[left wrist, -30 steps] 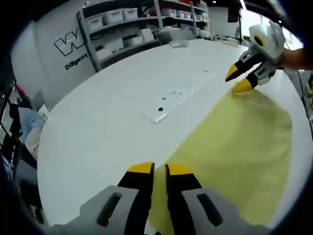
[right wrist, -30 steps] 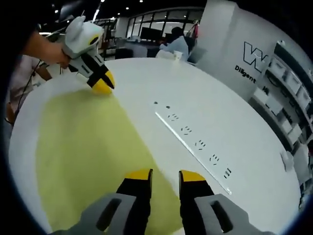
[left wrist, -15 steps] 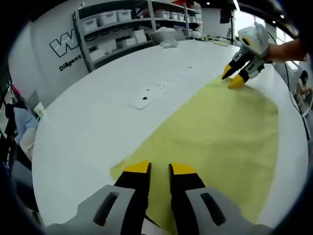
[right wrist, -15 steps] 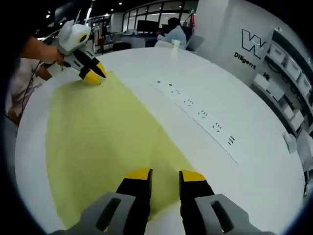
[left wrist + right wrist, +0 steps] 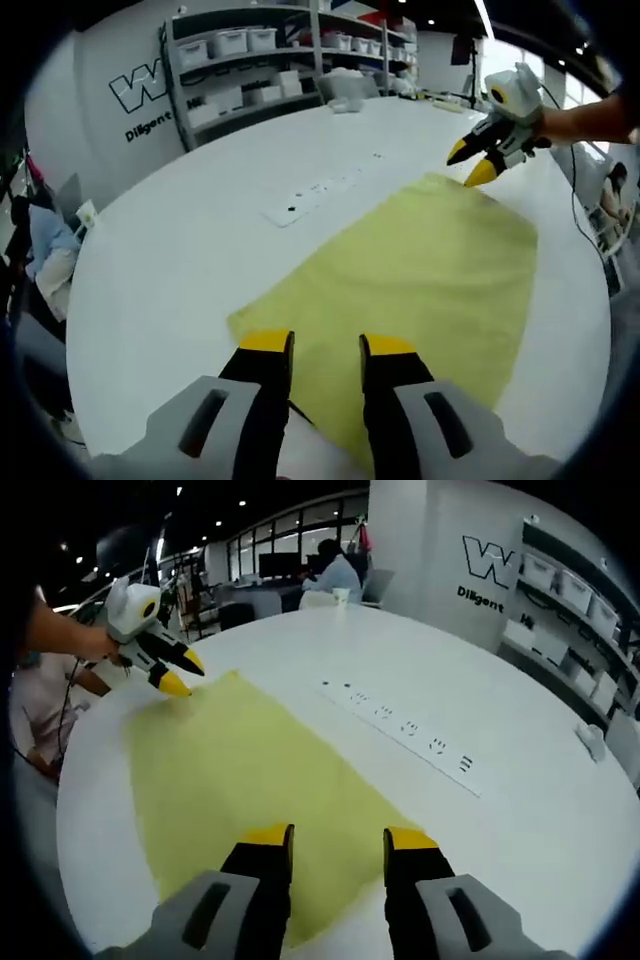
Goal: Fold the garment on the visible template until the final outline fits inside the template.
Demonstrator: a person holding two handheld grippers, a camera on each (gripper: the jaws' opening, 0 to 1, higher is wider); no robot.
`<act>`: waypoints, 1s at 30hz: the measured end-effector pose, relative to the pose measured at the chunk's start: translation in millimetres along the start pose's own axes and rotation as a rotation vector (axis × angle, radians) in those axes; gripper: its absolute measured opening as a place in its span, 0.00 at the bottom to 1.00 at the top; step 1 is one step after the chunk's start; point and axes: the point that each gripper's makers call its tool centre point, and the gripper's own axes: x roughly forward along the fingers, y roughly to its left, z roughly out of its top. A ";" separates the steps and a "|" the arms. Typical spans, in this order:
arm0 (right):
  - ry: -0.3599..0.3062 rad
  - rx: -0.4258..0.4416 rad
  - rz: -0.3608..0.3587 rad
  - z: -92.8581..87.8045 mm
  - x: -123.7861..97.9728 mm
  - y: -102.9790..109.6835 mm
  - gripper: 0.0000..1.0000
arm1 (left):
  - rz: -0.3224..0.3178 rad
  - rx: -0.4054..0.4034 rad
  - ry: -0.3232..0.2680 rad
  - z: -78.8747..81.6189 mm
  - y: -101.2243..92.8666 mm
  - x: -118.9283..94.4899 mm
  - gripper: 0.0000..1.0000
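- The yellow garment (image 5: 410, 270) lies spread flat on the white round surface (image 5: 200, 230), a thin, soft sheet with hardly a wrinkle; no template outline can be made out under or around it.
- Judging by how flat it drapes, it is light and limp. It should slide easily on the smooth top and sag from any single hold, so corners and hems look like the best places to take it.
- The left tongs (image 5: 327, 348) hang above the garment's near corner with the jaws parted and nothing between them.
- The right tongs (image 5: 340, 840) hover over the opposite end, jaws likewise apart and empty; in the left gripper view they appear at the far corner (image 5: 470, 165), tips split, just above the cloth edge.
- The left gripper view adds storage shelves (image 5: 270, 60) with bins along the wall.
- The right gripper view offers a seated person (image 5: 333, 572) in the background and a clearer look at the strip of sockets (image 5: 410, 735) set into the surface beside the garment.
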 end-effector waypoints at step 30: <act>-0.031 0.126 0.011 -43.0 -48.9 35.9 0.36 | -0.001 -0.123 0.012 -51.8 -32.4 -58.3 0.43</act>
